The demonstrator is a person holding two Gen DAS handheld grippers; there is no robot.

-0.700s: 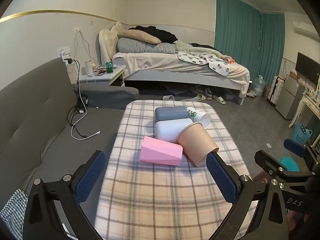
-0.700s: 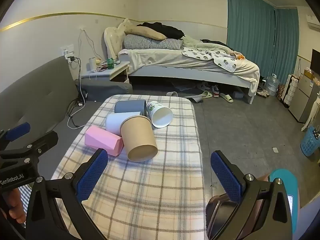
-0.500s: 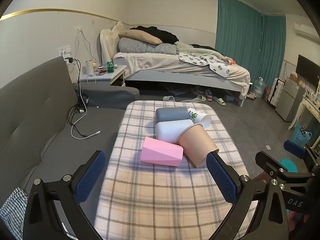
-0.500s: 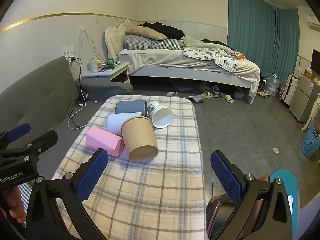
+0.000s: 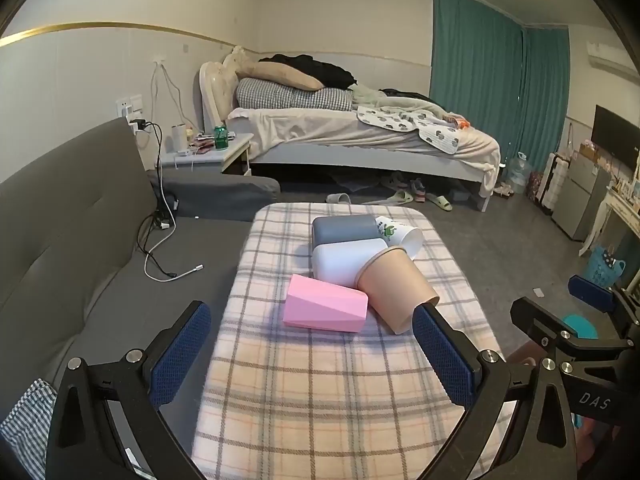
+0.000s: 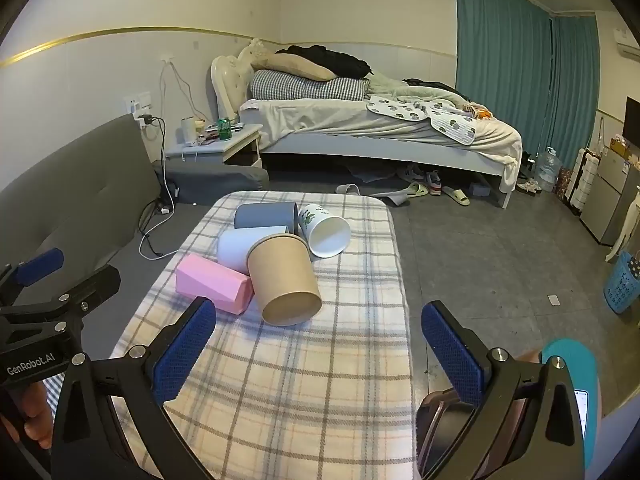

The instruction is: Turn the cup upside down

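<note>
Cups are lying on their sides in a cluster on the plaid worktop (image 5: 304, 396): brown cup (image 6: 285, 280), pink cup (image 6: 214, 283), white cup (image 6: 240, 249), grey cup (image 6: 266, 215) and printed cup (image 6: 325, 230). In the left view the right finger (image 5: 442, 354) is covering part of the brown cup's (image 5: 394, 294) mouth, and the printed cup (image 5: 398, 232) is mostly hiding behind the others. The left claw (image 5: 308, 356) is hanging wide open, empty, just short of the pink cup (image 5: 325, 309). The right claw (image 6: 316, 356) is also gaping empty, the brown cup lying ahead between its fingers, not touching them. The worktop's near edge is running out of frame.
</note>
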